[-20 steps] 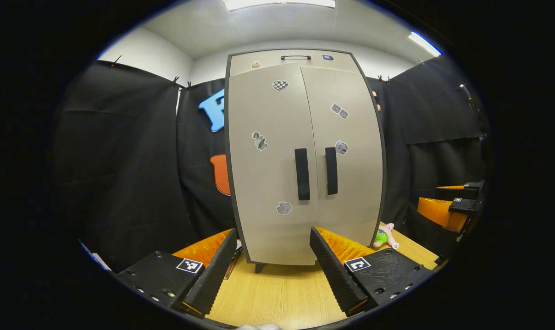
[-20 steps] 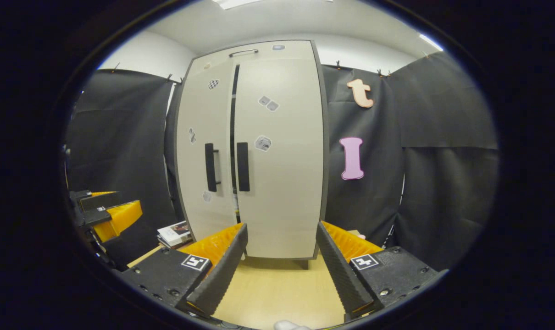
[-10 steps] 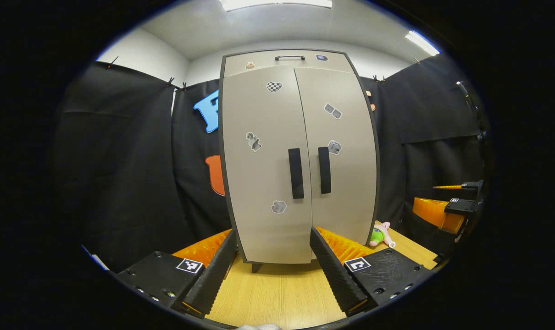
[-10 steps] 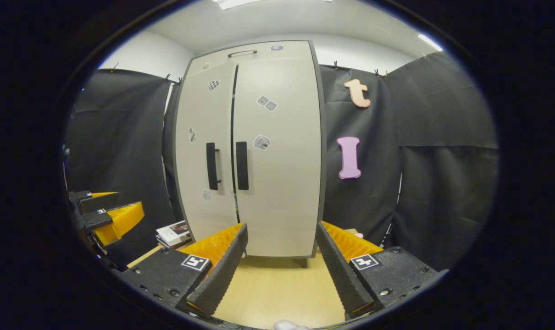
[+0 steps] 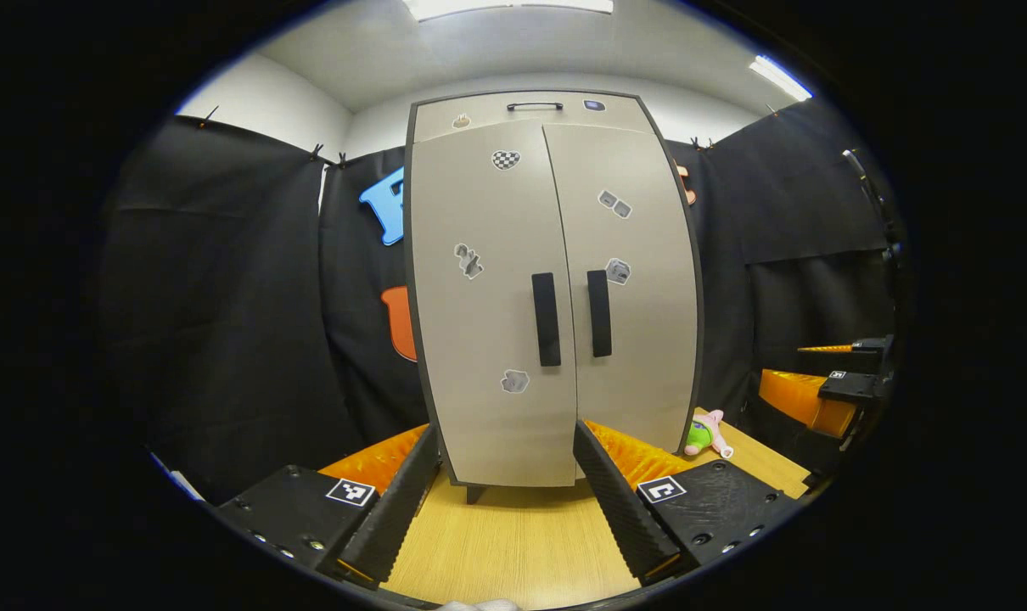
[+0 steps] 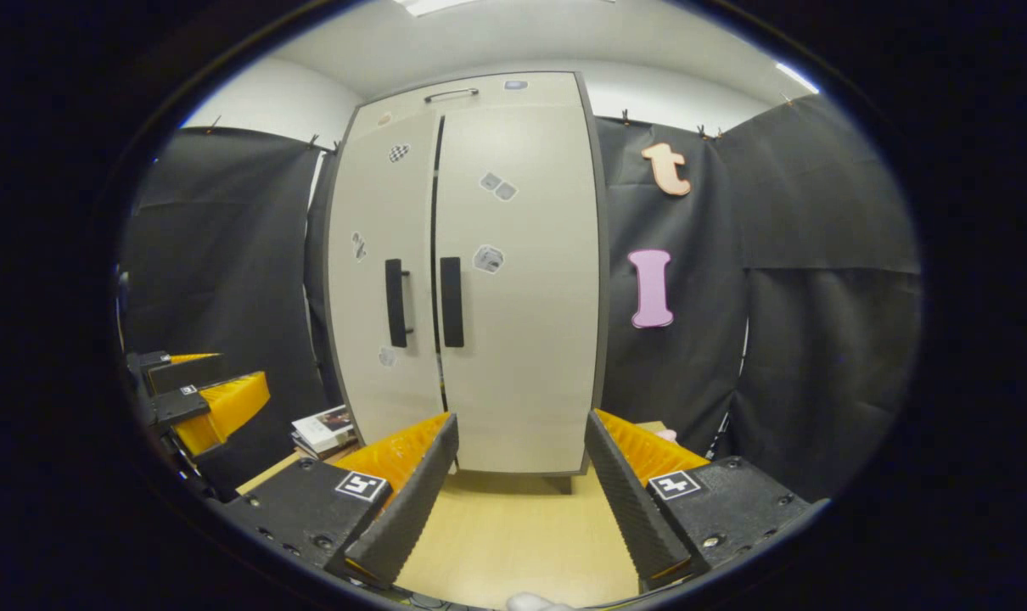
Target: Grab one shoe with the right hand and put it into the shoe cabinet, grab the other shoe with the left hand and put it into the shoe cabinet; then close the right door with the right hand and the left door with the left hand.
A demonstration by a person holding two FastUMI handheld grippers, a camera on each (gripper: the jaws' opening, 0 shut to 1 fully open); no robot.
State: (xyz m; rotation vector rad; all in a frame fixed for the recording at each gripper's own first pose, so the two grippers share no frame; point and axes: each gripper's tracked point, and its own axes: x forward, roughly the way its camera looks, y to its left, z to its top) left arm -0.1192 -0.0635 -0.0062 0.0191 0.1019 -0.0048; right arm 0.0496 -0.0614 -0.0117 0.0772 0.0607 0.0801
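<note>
Standing upright on the light wood tabletop (image 5: 513,543), the tall beige two-door shoe cabinet (image 5: 556,288) faces both grippers. Right door (image 6: 522,280) looks flush; left door (image 6: 378,280) shows a thin dark gap at the seam in the right gripper view, maybe not fully home. No shoes outside, so likely stowed. Left gripper (image 5: 496,501) and right gripper (image 6: 522,496) sit clear of the doors, jaws wide, holding nothing. Best finish: flat push with left gripper near the black bar handle (image 5: 546,319), no grabbing. Green-pink plush toy (image 5: 705,434) beside cabinet base, stacked books (image 6: 322,428) opposite.
</note>
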